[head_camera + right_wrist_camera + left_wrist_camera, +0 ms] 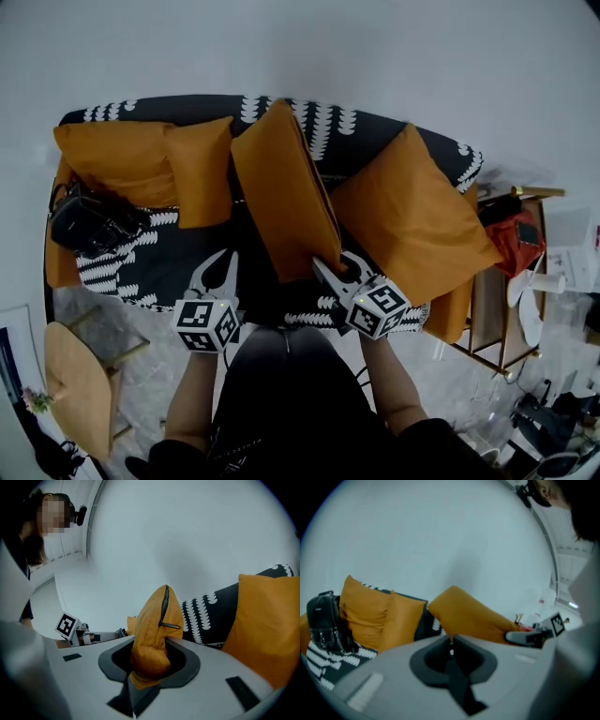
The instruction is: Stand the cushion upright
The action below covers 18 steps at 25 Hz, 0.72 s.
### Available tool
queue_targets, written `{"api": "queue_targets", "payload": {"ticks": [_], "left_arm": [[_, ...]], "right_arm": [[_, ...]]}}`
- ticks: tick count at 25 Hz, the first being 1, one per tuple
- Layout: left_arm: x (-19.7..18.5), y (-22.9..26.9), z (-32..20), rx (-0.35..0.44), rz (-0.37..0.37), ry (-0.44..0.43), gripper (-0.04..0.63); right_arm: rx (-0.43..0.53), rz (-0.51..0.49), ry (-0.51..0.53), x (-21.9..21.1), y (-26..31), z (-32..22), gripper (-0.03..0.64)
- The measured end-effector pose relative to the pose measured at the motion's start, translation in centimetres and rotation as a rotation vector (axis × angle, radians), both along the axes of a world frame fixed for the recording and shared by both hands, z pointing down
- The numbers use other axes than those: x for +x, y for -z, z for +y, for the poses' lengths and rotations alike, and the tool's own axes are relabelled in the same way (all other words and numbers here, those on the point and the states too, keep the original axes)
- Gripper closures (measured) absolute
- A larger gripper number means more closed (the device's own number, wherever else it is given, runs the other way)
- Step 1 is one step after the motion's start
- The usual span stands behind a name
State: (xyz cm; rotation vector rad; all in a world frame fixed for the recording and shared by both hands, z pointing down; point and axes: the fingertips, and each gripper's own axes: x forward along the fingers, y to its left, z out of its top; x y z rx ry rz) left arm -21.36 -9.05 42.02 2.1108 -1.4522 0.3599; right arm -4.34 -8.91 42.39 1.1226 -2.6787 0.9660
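Note:
The orange cushion (pixel 286 192) leans tilted against the back of the black-and-white patterned sofa (pixel 169 258), in the middle. My right gripper (pixel 339 274) is shut on its lower front corner. In the right gripper view the cushion's zip edge (pixel 157 616) fills the gap between the jaws of that gripper (pixel 154 641). My left gripper (pixel 217 274) hovers over the seat just left of the cushion, apart from it. Its jaws (pixel 451 640) meet with nothing between them, and the cushion (pixel 468 616) lies beyond them.
Two more orange cushions (pixel 141 159) stand at the sofa's left, and another one (pixel 412 220) at its right. A black bag (pixel 89 225) sits on the left seat. A side table (pixel 502 309) with a red item stands to the right, a wooden stool (pixel 80 375) at lower left.

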Motion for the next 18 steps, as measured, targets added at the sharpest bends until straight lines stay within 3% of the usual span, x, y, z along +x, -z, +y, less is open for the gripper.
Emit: {"api": "queue_targets", "payload": {"ticks": [18], "left_arm": [[-0.3, 0.5, -6.1, 0.066, 0.009, 0.077, 0.569]], "right_arm": [[0.047, -0.080, -0.081, -1.7, -1.0, -6.7, 0.494]]}}
